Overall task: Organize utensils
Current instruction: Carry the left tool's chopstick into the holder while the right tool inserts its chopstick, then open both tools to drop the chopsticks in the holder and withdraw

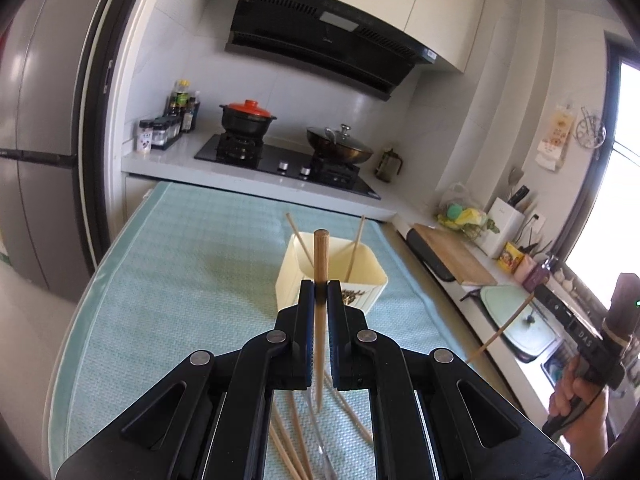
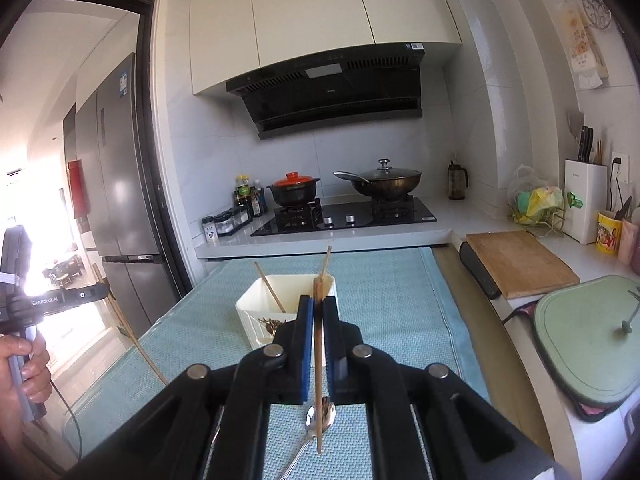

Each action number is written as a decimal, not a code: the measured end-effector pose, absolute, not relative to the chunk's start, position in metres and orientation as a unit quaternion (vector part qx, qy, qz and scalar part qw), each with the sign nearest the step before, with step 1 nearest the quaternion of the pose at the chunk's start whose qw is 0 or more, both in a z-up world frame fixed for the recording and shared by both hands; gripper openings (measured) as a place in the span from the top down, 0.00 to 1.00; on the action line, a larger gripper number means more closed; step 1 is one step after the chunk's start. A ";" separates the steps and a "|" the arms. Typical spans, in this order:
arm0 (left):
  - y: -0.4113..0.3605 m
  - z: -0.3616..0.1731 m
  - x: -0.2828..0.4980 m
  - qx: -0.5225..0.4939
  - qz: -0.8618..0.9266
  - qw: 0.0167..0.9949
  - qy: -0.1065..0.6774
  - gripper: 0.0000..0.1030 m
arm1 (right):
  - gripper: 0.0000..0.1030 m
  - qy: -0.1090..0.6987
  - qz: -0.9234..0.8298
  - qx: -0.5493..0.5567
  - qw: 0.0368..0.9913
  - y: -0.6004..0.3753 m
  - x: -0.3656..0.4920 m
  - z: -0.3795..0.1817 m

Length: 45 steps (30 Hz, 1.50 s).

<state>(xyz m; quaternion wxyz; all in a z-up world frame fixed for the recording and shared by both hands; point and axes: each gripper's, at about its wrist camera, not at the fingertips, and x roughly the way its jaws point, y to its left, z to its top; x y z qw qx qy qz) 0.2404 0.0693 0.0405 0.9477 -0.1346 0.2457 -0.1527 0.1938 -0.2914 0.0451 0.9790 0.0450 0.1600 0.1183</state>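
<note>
My left gripper (image 1: 319,285) is shut on a wooden chopstick (image 1: 320,264) that stands nearly upright between its pads. My right gripper (image 2: 318,300) is likewise shut on another chopstick (image 2: 318,360). Both hover above the teal cloth, short of a cream utensil holder (image 1: 362,276) (image 2: 256,308) with two chopsticks leaning in it. Several loose chopsticks (image 1: 294,436) lie on the cloth below the left gripper. A metal spoon and fork (image 2: 320,416) lie under the right one. Each view shows the other gripper at its edge, held in a hand.
The teal cloth (image 1: 180,264) covers a table that butts against the stove counter, where a red-lidded pot (image 1: 247,118) and a lidded wok (image 1: 340,146) stand. To the right runs a counter with a wooden cutting board (image 2: 520,260) and a green board (image 2: 592,340). A fridge (image 2: 120,184) stands left.
</note>
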 end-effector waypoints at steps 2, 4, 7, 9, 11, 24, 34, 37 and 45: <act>0.068 0.047 0.245 -0.133 -0.157 0.948 0.241 0.96 | 0.95 0.157 0.124 0.039 0.979 -0.288 0.198 0.053; 0.065 0.056 0.250 -0.127 -0.161 0.950 0.236 0.96 | 0.95 0.155 0.128 0.037 0.979 -0.285 0.205 0.059; 0.060 0.071 0.258 -0.116 -0.163 0.954 0.224 0.96 | 0.95 0.148 0.136 0.031 0.979 -0.280 0.214 0.072; 0.058 0.082 0.265 -0.111 -0.166 0.956 0.217 0.96 | 0.95 0.140 0.139 0.025 0.980 -0.276 0.220 0.083; 0.056 0.093 0.274 -0.106 -0.167 0.958 0.206 0.96 | 0.95 0.132 0.142 0.022 0.981 -0.272 0.229 0.096; 0.015 0.130 0.360 -0.072 -0.153 0.972 0.162 0.96 | 0.95 0.084 0.161 0.005 0.983 -0.238 0.322 0.149; -0.008 0.060 0.439 -0.087 -0.153 0.948 0.264 0.96 | 0.95 0.188 0.187 -0.006 0.964 -0.206 0.424 0.089; -0.012 0.035 0.459 -0.091 -0.151 0.937 0.302 0.96 | 0.95 0.244 0.196 -0.010 0.950 -0.195 0.454 0.063; -0.016 -0.006 0.494 -0.096 -0.136 0.917 0.362 0.95 | 0.95 0.339 0.200 0.000 0.919 -0.177 0.516 0.012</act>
